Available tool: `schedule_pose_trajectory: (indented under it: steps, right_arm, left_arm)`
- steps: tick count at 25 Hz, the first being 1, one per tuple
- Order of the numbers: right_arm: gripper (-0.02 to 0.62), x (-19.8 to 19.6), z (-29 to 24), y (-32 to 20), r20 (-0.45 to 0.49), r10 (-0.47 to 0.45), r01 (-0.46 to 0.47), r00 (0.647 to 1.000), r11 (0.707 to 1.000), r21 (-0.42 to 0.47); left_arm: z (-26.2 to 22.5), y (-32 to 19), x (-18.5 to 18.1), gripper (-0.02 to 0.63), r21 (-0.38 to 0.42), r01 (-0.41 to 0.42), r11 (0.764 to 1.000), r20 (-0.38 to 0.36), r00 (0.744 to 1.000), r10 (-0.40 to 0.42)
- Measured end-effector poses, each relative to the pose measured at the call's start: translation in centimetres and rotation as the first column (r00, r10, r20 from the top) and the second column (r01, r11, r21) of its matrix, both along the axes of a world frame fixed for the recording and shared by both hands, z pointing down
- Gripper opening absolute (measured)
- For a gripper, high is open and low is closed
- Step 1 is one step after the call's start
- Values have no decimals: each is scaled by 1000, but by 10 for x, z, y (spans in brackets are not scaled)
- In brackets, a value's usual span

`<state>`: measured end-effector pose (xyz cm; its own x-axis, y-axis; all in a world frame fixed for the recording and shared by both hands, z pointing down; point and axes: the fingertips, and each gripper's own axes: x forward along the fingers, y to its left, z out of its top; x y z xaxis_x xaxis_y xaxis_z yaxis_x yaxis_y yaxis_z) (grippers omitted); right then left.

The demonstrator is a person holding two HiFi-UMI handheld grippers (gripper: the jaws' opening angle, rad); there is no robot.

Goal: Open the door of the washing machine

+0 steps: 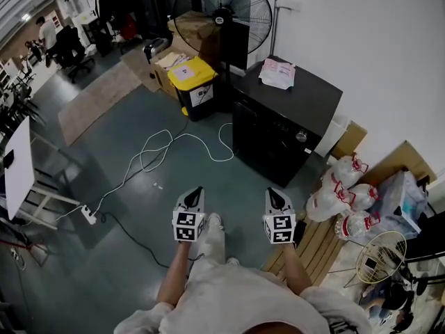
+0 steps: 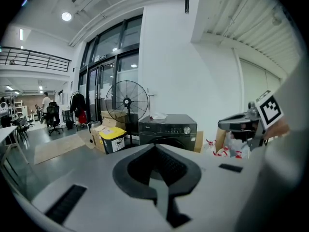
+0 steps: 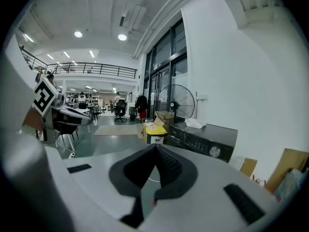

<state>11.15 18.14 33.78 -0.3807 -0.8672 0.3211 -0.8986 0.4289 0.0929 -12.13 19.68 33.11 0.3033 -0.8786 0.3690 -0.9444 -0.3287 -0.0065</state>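
While my left gripper (image 1: 196, 190) and right gripper (image 1: 270, 191) hung short of the washer (image 1: 285, 127), I saw both jaws closed, empty.

One washing machine (image 1: 285, 127) stands far right, beside one pedestal fan (image 1: 222, 9) and one yellow-lidded bin (image 1: 193, 82). Four white bags (image 1: 361, 195) lie at right. Two tools are near: left gripper (image 1: 198, 189) and right gripper (image 1: 271, 191).

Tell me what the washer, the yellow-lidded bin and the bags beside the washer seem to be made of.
Washer: dark panels with a dull sheen, probably painted metal, though plastic can't be ruled out.
Bin: moulded plastic, with a smooth yellow lid on a black body.
Bags: thin whitish plastic film, crinkled, with red ties.
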Motion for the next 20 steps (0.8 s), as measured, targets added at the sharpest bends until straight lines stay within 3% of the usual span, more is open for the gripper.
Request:
schedule_pose_trajectory:
  steps: [9,20]
  right_arm:
    - [-2,-22,0,-83,-14,0,0,1000,1000,-7]
    - [-2,-57,1,-189,-3,62,-62,998,997,-42]
  left_arm:
    - [9,-91,-12,8,-18,-39,999,-19,999,39]
    - [10,-216,-44,8,-31,-117,993,-50,992,115]
